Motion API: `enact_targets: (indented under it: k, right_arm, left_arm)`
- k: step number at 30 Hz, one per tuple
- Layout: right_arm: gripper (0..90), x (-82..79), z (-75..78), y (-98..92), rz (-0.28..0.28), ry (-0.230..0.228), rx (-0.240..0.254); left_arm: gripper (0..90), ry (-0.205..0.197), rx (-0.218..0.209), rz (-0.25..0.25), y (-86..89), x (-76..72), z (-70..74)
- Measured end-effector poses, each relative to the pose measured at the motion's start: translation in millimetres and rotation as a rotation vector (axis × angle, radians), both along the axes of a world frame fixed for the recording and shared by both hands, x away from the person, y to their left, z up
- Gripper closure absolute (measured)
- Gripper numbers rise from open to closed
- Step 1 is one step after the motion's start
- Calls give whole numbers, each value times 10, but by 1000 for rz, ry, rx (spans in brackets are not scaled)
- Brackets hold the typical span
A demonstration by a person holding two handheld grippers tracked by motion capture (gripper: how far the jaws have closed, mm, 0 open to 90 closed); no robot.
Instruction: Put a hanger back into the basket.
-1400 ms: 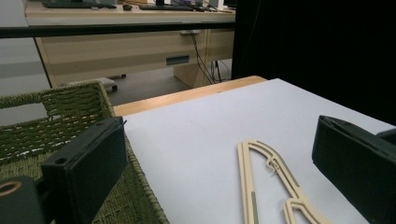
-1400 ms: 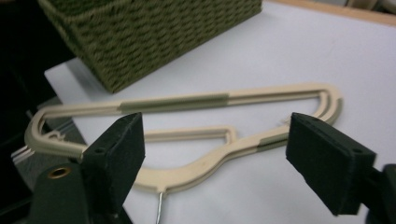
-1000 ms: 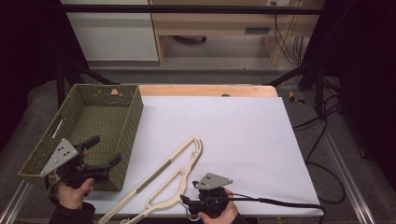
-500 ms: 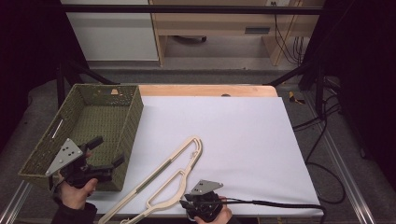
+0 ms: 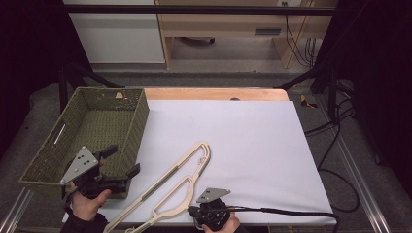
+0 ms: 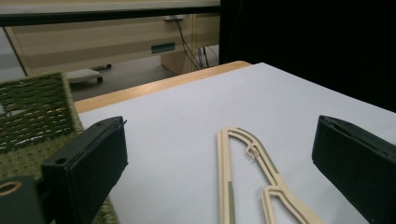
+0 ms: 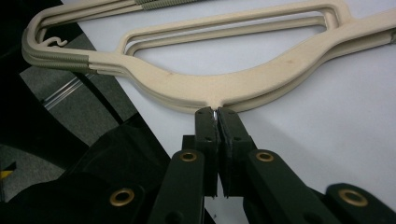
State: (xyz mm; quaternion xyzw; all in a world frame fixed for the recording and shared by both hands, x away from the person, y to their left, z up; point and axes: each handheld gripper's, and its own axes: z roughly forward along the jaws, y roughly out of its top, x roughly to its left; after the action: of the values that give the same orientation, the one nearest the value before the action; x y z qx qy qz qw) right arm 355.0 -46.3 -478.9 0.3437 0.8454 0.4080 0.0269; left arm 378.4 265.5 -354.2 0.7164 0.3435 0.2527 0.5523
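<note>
Nearest us, our right gripper (image 7: 215,113) has just been closing, and its fingers (image 7: 205,135) now pinch the thin metal hook stub where it leaves the neck of the hangers (image 7: 224,88). We judge that neck grip is chosen so the cream stack can be lifted as one. The hangers lie flat at the table's (image 5: 252,131) near edge, one end past it, angled toward the centre. Farther left, our left gripper (image 5: 119,162) waits by the basket's (image 5: 104,97) near corner, fingers (image 6: 88,163) spread wide and holding nothing, likely to steady the stack or the basket.
</note>
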Motion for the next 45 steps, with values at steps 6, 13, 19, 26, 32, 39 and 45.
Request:
enact_targets:
  k: [6,13,19,26,32,39,45]
  right_arm:
    - [888,3,22,-8,-14,1,11]
    - [889,24,101,-34,-24,3,22]
    - [889,58,178,-60,-34,4,18]
    - [890,91,228,-80,-41,7,5]
    - [890,98,257,-92,-40,8,3]
    - [890,111,273,-91,-47,10,6]
    - [891,128,302,-107,-23,1,7]
  left_arm:
    - [32,14,43,-40,-195,-90,-26]
    - [38,77,118,-109,-408,-200,-178]
    - [65,162,231,-182,-647,-265,-416]
    - [178,254,369,-244,-918,-260,-702]
    - [305,275,437,-263,-1041,-273,-817]
    - [382,285,485,-267,-1111,-274,-886]
    - [393,275,443,-253,-1041,-276,-813]
